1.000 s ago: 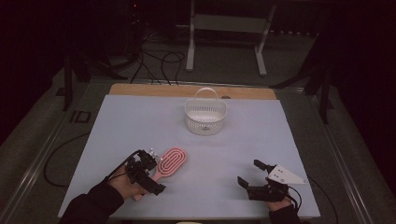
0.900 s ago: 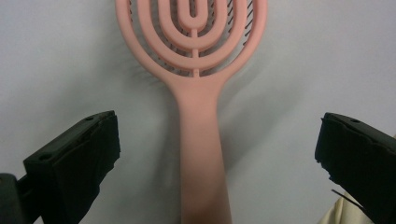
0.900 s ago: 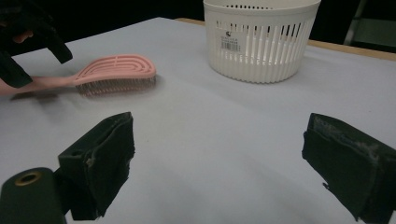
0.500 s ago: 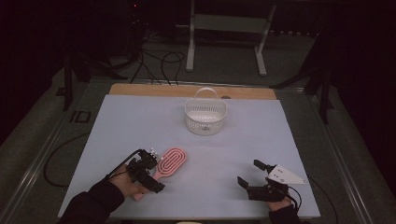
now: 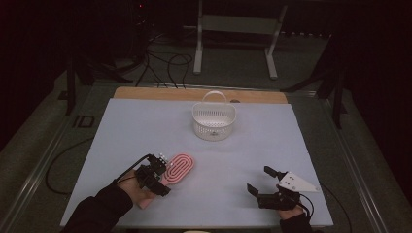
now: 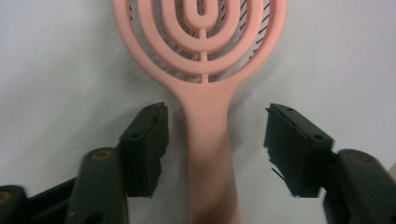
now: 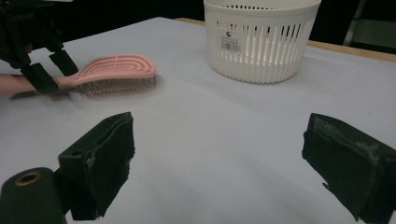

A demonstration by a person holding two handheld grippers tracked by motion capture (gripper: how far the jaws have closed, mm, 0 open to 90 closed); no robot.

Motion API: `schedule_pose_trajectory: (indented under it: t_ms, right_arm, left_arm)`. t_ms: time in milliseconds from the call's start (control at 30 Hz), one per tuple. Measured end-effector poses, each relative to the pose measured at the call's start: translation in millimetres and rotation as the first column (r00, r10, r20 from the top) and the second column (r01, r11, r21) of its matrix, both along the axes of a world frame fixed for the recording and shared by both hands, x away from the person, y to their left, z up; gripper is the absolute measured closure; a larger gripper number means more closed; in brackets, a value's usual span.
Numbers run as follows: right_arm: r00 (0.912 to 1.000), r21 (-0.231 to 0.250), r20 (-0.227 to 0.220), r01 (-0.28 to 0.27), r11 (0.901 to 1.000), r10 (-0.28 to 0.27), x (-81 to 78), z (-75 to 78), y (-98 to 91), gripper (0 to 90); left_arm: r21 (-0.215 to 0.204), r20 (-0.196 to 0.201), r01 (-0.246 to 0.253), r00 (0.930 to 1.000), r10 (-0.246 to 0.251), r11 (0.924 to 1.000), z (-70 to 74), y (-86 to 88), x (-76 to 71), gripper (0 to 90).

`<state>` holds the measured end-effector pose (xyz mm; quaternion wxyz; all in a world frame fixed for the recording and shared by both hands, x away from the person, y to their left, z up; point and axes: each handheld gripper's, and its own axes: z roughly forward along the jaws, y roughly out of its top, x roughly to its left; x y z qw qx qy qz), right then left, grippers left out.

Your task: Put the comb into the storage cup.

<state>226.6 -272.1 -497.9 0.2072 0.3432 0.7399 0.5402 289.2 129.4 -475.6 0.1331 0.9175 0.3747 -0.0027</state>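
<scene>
Left tool: jaws just closing, astride hairbrush handle, pads clear | Right tool: wide, empty | Hairbrush: flat on bench

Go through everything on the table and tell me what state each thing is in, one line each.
Pink hairbrush: lying flat on the table, bristles down, its handle between the left jaws, not yet pinched.
White basket: upright at the far side, handle raised; it looks empty.
Left tongs: jaws have just been closing around the brush handle, a gap on each side.
Right tongs: open wide, nothing between the jaws.
</scene>
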Motion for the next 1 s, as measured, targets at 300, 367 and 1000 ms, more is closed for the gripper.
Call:
schedule_pose_trajectory:
  t_ms: [300,367,1000]
  right_arm:
    - [1.0,-0.002,0.001,0.0,1.0,0.0,-0.3,0.2,0.1,9.0]
    - [1.0,-0.004,0.0,0.0,1.0,0.0,-0.4,0.2,0.2,9.0]
    - [1.0,-0.007,0.0,0.0,1.0,0.0,-0.3,0.0,0.5,9.0]
  left_arm:
    - [0.044,-0.012,-0.007,0.9999,0.007,0.999,-4.4,-2.6,3.2,53.8]
    - [0.042,-0.023,-0.009,0.9997,0.01,0.9991,-5.4,-3.3,4.0,56.9]
    - [0.081,-0.078,0.026,0.9968,-0.019,0.9964,-8.7,-7.1,11.1,69.5]
